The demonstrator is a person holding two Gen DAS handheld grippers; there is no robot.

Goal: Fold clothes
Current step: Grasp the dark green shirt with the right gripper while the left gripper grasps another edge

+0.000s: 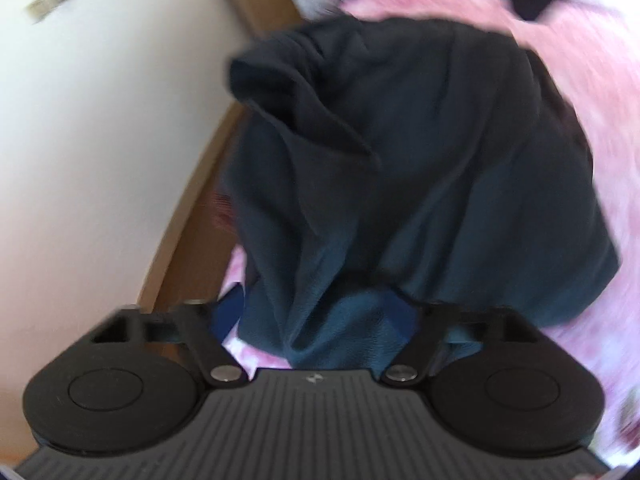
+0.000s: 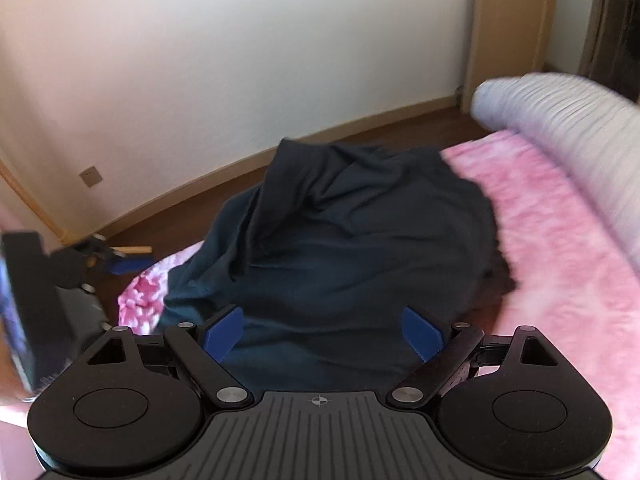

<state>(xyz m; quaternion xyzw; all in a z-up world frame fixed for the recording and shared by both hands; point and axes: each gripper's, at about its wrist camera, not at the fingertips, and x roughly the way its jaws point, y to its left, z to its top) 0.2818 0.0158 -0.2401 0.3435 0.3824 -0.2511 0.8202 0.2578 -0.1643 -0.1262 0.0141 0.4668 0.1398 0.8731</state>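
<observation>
A dark navy garment (image 2: pixel 352 232) of soft matt cloth lay on a fluffy pink blanket (image 2: pixel 552 240). Gripper pads (image 2: pixel 222 334) were matt blue plastic. The floor (image 2: pixel 180 224) was smooth brown wood.
</observation>
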